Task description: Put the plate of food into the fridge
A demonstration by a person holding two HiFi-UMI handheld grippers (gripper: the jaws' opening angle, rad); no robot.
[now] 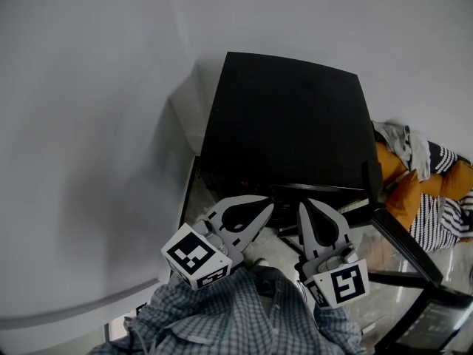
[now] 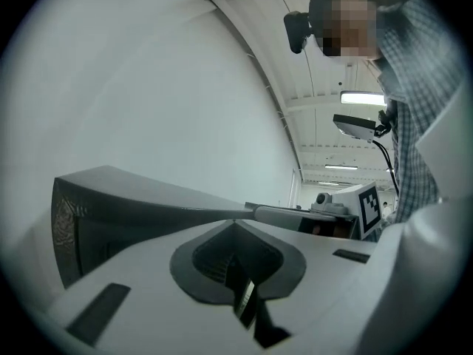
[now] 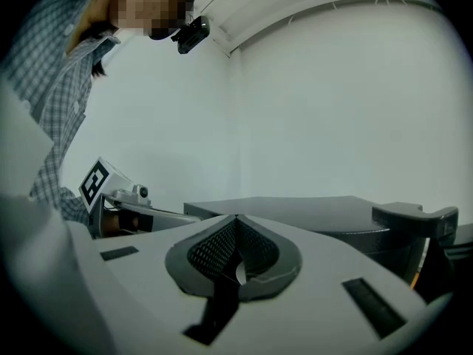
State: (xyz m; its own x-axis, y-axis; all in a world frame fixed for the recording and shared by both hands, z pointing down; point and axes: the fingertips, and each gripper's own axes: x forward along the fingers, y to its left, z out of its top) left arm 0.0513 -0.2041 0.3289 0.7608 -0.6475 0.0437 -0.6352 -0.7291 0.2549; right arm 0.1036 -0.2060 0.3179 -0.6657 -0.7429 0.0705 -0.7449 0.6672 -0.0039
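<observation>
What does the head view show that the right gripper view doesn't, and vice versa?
Head view only: orange and striped clothing beside the black fridge. Right gripper view only: the camera on the person's head. Both: the fridge's top, the left gripper and the checked shirt.

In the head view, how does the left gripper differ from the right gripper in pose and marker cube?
The left gripper slants toward the picture's upper right; the right gripper points nearly straight up. The left gripper's cube shows two marker faces, the right gripper's mainly one. Both have jaws shut and empty, tips near the black fridge.
</observation>
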